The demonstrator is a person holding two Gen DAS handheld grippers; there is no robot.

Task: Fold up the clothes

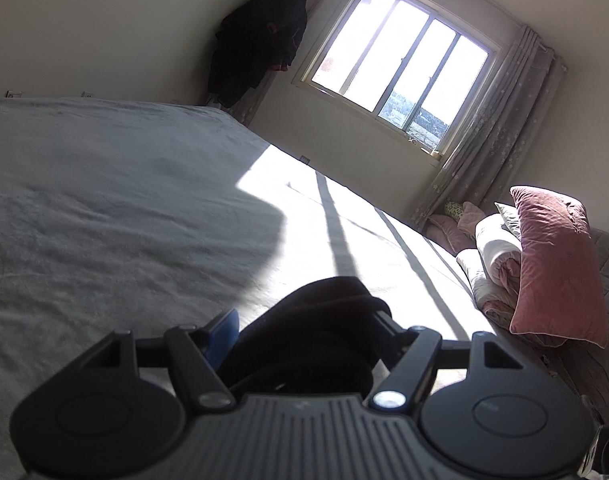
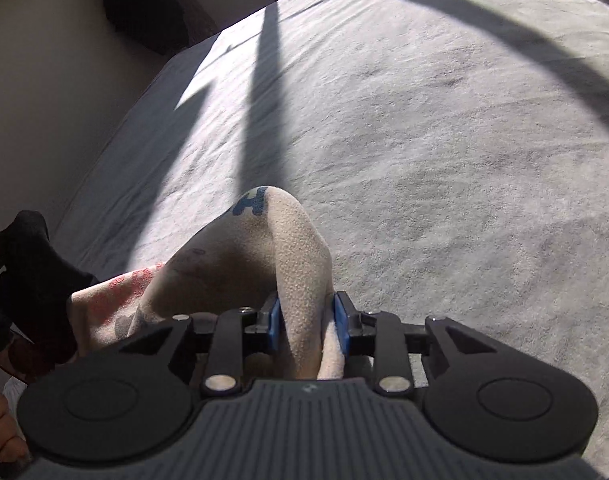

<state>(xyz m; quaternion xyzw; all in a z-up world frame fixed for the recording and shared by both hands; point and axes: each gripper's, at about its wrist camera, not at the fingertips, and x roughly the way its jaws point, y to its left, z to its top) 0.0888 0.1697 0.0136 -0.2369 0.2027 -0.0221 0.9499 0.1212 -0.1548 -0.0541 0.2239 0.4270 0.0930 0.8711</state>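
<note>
Holding two garments over the bed (image 2: 424, 120). Right tool (image 2: 307, 326): nearly closed, blue pads pinching a fold of cream fleece garment (image 2: 288, 248), lifted above the cover. Left tool (image 1: 304, 328): wide, black garment (image 1: 316, 340) bunched between its fingers; whether it is gripped, I cannot tell. Advice: keep the pinch firm, spread the fleece flat on open bedding before creasing.

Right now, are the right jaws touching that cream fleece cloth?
Touching. The right wrist view shows both blue pads of the right gripper pressed against the cream fleece cloth.
</note>
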